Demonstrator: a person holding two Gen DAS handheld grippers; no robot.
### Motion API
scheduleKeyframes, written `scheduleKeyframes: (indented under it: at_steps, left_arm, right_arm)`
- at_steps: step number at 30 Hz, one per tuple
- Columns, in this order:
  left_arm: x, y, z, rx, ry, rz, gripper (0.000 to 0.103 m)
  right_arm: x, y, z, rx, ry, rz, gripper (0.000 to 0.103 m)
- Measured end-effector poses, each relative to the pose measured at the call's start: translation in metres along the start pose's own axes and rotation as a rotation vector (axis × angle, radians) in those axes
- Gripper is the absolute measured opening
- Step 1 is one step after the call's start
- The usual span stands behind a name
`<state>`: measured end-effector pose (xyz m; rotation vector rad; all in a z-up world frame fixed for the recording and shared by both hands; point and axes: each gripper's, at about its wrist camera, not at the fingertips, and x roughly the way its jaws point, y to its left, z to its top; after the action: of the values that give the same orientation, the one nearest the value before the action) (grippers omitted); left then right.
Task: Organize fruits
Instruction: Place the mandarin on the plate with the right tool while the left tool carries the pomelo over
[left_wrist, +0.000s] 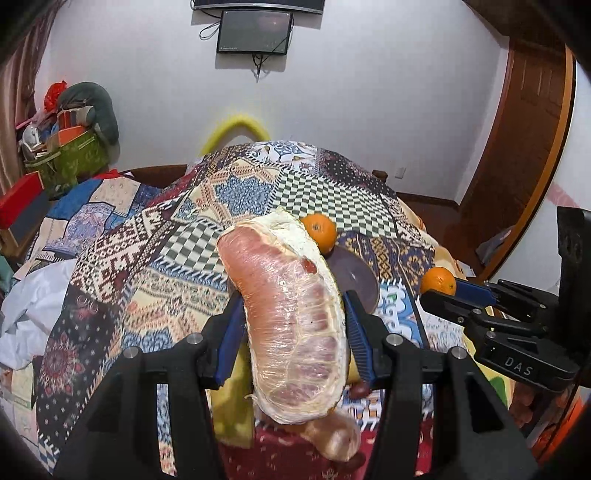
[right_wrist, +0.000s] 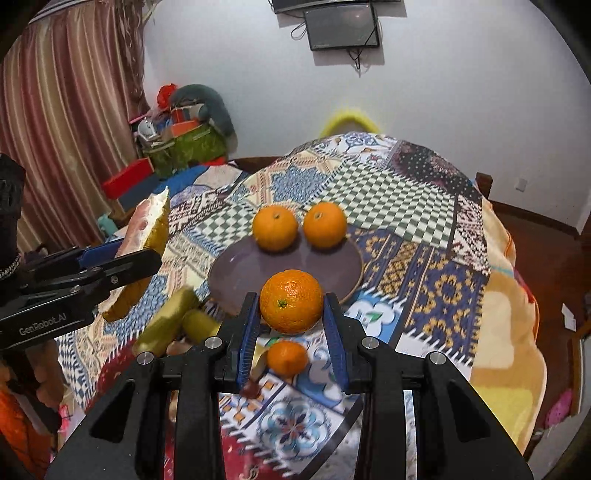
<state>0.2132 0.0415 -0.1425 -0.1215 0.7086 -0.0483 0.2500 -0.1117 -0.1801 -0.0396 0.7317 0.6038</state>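
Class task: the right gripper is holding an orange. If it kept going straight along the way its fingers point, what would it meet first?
Most likely the purple plate, near its front edge. The right gripper, shut on an orange, points down toward it, short of the two oranges at the plate's far rim. Depth is unclear.

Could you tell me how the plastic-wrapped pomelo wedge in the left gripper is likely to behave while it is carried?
The pomelo wedge looks soft and juicy, so a hard squeeze from the left gripper would probably bruise it. Its glossy cling wrap may make it slippery. It is long, is gripped near mid-length and overhangs both ways, so it could pivot or sag.
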Motion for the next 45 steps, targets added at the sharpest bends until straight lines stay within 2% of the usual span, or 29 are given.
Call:
scheduleKeyframes:
  at_steps: [11, 20, 33, 41, 45]
  left_arm:
    - [0.035, 0.005, 0.031, -0.007, -0.021, -0.004, 0.052]
    - [0.073, 0.016, 0.049, -0.025, -0.006, 0.007, 0.052]
    - [0.138, 0.026, 0.055, -0.030, 0.119, 0.027, 0.052]
    - [0.158, 0.022, 0.052, -0.018, 0.176, 0.037, 0.052]
    - [0.164, 0.021, 0.050, -0.007, 0.194, 0.045, 0.052]
  right_arm:
    - [0.019, -0.015, 0.024, -0.002, -0.035, -0.018, 0.032]
    - [0.049, -0.027, 0.040, -0.015, -0.023, -0.031, 0.032]
    - [0.102, -0.039, 0.048, -0.039, 0.059, -0.037, 0.032]
    - [0.130, -0.043, 0.040, -0.043, 0.150, -0.037, 0.032]
    - [0.135, -0.042, 0.039, -0.054, 0.162, -0.031, 0.032]
